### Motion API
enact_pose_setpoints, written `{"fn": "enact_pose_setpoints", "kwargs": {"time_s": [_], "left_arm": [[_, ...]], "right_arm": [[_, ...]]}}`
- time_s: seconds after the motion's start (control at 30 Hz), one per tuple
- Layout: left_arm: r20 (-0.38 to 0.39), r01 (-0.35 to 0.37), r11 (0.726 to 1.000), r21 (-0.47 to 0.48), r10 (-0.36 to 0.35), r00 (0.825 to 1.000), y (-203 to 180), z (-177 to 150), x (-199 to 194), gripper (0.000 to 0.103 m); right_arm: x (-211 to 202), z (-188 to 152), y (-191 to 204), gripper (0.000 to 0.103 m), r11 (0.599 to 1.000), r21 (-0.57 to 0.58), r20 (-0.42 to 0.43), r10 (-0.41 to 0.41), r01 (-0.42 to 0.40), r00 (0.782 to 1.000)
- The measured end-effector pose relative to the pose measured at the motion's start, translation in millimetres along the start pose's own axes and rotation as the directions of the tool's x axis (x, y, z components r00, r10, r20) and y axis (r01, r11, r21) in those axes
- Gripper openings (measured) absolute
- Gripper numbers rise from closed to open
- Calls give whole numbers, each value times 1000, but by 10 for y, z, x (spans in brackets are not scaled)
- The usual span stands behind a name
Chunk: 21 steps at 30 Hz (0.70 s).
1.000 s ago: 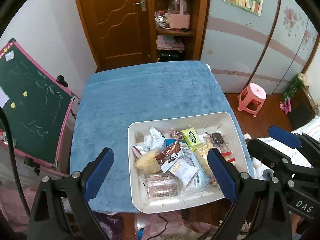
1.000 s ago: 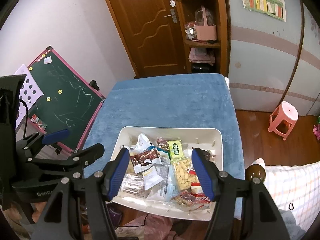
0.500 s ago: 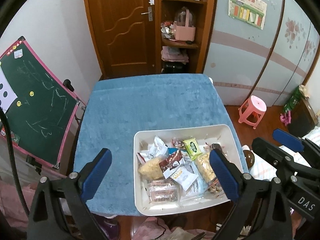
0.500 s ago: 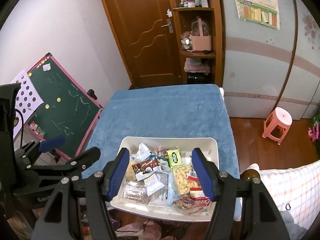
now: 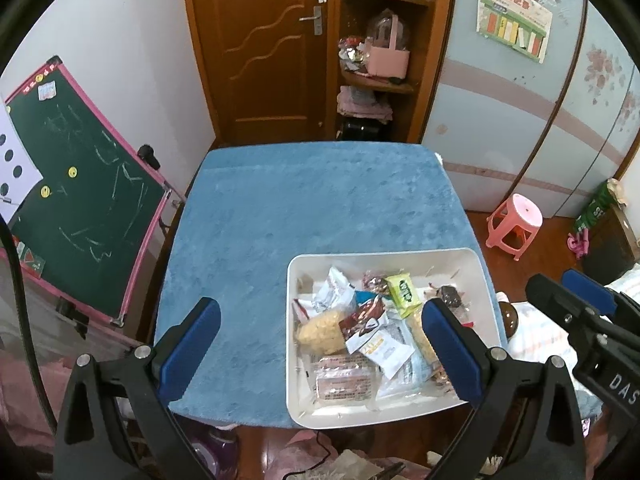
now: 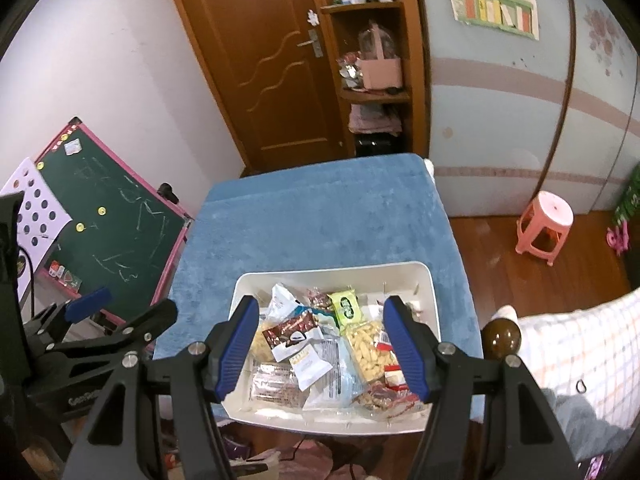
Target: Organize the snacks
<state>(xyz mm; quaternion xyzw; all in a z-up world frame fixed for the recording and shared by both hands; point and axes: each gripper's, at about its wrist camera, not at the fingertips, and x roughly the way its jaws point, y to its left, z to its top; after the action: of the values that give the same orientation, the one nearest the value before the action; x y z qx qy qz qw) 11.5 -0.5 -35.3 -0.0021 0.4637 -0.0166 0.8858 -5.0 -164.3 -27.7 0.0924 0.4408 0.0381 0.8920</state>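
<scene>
The snack packets lie heaped in the white tray (image 5: 486, 276) at the near right corner of the blue-covered bench (image 5: 312, 208), overlapping one another. The left hand-held gripper (image 5: 316, 330) hangs wide open and the right hand-held gripper (image 6: 320, 340) part open, both empty above the pile. Closing into such a heap may pinch two wrappers together, crush the puffed corn snack bag (image 6: 366, 350), or nudge the tray, which sits close to the bench edge.
</scene>
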Motion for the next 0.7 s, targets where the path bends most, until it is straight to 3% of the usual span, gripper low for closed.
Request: {"fn": "enact_pose_setpoints", "kwargs": {"time_s": [0.37, 0.7], "left_arm": [[-36, -47, 999, 13, 47, 998, 106, -43, 106, 100], [-56, -42, 999, -3, 42, 998, 226, -35, 163, 100]], "right_arm": [[161, -40, 243, 65, 998, -59, -43, -15, 13, 999], [232, -5, 341, 65, 997, -73, -62, -15, 11, 998]]}}
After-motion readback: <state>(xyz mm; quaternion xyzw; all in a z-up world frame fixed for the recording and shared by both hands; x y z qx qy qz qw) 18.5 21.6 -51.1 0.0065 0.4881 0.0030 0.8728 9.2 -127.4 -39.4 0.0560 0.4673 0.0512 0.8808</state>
